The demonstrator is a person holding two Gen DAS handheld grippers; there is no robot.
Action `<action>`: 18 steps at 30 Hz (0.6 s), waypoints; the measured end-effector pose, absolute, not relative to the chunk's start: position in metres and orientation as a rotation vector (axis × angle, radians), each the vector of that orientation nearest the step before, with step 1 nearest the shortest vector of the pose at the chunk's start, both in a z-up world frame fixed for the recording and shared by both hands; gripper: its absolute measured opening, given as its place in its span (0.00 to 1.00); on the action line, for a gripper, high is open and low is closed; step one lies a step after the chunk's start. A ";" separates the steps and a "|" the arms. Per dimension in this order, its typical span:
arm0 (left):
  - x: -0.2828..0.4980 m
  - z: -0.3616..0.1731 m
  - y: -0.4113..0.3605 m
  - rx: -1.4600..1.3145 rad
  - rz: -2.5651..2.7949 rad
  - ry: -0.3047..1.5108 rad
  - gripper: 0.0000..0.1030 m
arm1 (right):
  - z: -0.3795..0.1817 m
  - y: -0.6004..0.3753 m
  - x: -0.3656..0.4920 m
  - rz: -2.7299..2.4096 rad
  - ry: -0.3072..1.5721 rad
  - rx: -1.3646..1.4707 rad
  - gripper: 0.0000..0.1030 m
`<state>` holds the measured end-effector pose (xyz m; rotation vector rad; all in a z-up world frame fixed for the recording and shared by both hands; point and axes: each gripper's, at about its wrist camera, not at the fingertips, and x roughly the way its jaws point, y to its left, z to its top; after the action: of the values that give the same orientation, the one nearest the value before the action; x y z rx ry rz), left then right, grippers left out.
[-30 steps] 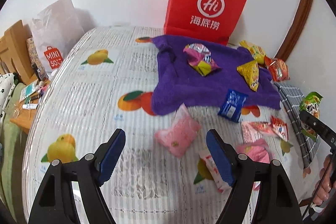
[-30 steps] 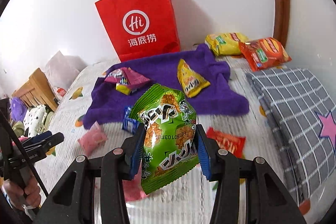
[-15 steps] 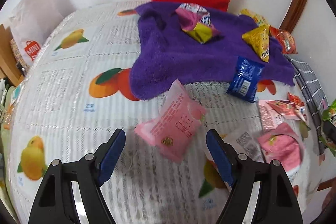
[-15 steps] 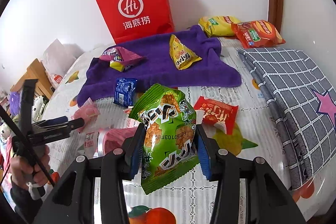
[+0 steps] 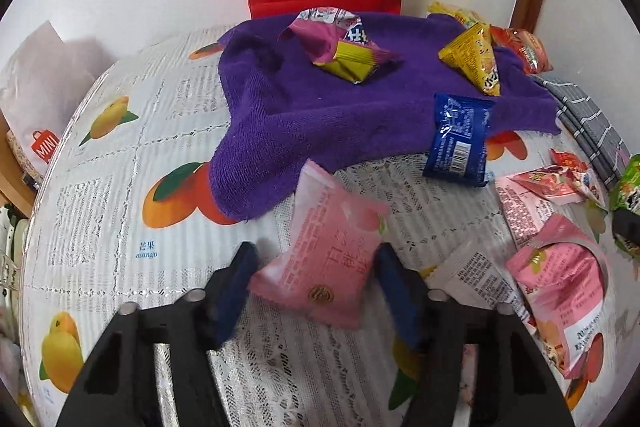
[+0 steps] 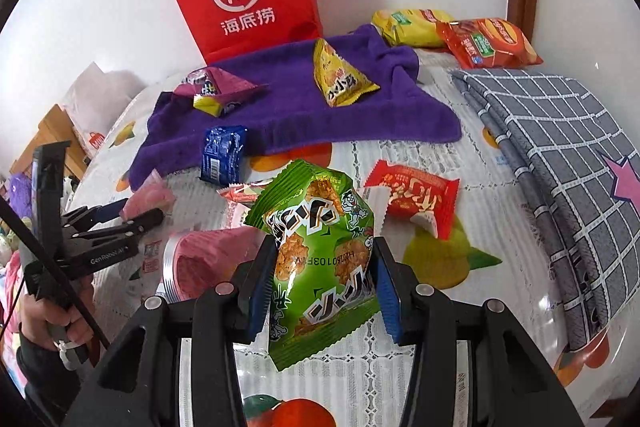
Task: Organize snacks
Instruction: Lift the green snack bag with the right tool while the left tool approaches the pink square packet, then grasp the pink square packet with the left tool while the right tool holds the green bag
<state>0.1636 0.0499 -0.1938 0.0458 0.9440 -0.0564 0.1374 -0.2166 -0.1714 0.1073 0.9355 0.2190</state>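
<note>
Left gripper (image 5: 314, 281) jaws have just closed around pink packet (image 5: 326, 255) (touching).

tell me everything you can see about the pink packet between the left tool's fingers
The pink packet is a flat, glossy pillow pouch with crimped ends, a peach picture, faint lettering and a small gold seal. It lies tilted on the fruit-print tablecloth, just below the purple towel. The left tool has just been closing around it.
</note>
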 end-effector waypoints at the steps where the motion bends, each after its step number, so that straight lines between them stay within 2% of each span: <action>1: 0.162 -0.193 0.050 0.050 -0.056 0.947 0.50 | -0.171 -0.217 0.136 0.218 0.938 0.111 0.44; 18: 0.121 -0.143 0.048 -0.069 -0.100 0.881 0.48 | -0.128 -0.226 0.100 0.210 0.854 0.118 0.44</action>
<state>0.1207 0.0481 -0.1433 -0.0691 0.8808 -0.0998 0.1002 -0.2259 -0.1282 0.1181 0.8543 0.2103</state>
